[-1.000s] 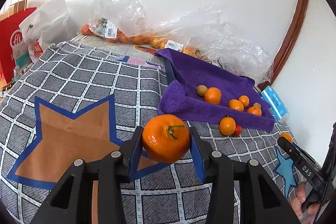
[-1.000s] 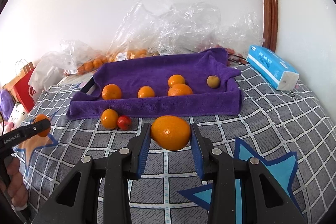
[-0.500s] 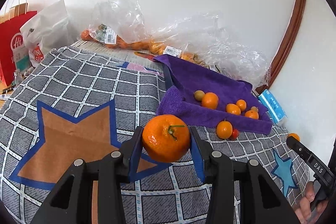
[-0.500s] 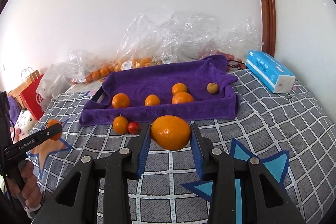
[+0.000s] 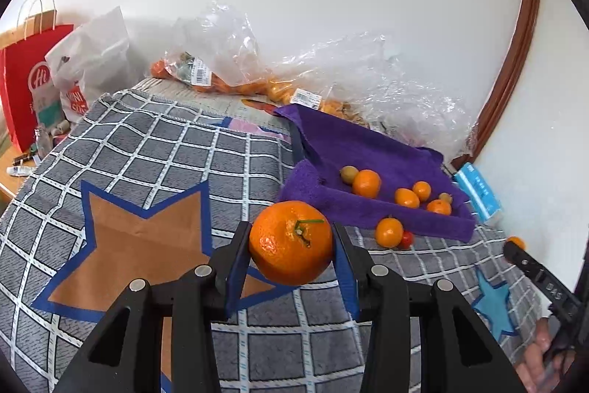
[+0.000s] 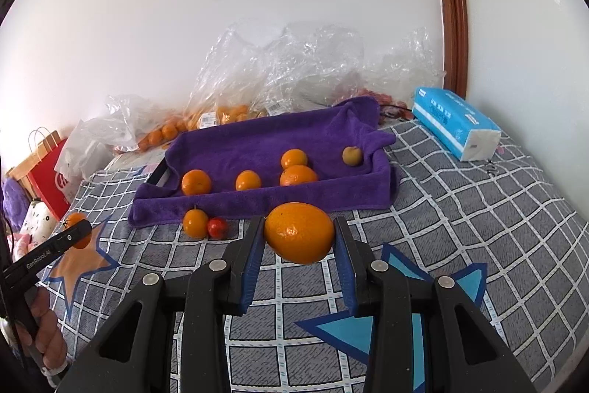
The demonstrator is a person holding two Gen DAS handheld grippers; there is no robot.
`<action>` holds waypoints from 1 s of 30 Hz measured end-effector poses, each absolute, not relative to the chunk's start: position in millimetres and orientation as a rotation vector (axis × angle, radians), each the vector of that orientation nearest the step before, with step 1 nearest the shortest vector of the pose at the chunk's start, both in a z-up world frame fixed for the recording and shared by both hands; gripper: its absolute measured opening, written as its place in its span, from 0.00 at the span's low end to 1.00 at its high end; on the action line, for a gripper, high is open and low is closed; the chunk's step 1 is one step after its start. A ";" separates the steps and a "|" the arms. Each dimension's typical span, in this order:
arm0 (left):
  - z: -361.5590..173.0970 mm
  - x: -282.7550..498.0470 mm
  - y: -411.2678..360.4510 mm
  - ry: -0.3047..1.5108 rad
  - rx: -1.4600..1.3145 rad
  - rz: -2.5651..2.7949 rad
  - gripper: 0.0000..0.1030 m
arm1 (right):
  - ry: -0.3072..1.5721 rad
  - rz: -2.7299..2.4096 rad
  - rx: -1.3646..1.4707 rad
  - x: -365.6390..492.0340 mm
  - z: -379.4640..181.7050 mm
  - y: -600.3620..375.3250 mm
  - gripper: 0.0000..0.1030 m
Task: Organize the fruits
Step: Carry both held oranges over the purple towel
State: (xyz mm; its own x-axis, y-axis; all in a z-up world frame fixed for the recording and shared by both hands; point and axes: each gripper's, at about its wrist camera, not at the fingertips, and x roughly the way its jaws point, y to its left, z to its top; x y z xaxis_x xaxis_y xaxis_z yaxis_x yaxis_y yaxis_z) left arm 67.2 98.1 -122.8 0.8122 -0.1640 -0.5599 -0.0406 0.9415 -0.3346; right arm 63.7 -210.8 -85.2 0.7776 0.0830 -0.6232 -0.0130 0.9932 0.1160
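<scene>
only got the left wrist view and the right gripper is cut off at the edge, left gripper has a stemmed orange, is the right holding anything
Observer: Yes. The right gripper is shut on a large orange, with no stem showing.
Operator: where's it pointing
Observer: At the front wall of the purple towel-lined tray, roughly at its middle.
Operator: anything right of the tray i should avoid
Observer: A blue tissue pack lies on the blanket, apart from the tray's right end.

Four oranges and one greenish fruit are counted on the purple towel; two oranges are held; one red fruit is present.
</scene>
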 end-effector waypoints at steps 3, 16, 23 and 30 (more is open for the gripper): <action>-116.7 66.3 96.4 0.626 -0.329 -0.048 0.39 | 0.678 0.051 0.102 68.9 -82.5 -209.3 0.36; -111.8 71.4 97.1 0.662 -0.344 -0.066 0.39 | 0.668 0.070 0.104 76.1 -78.3 -198.9 0.36; -106.1 75.6 92.1 0.655 -0.306 -0.065 0.39 | 0.642 0.066 0.096 78.0 -69.7 -195.4 0.36; -100.9 75.1 92.5 0.657 -0.302 -0.075 0.39 | 0.652 0.071 0.105 83.2 -66.7 -191.1 0.36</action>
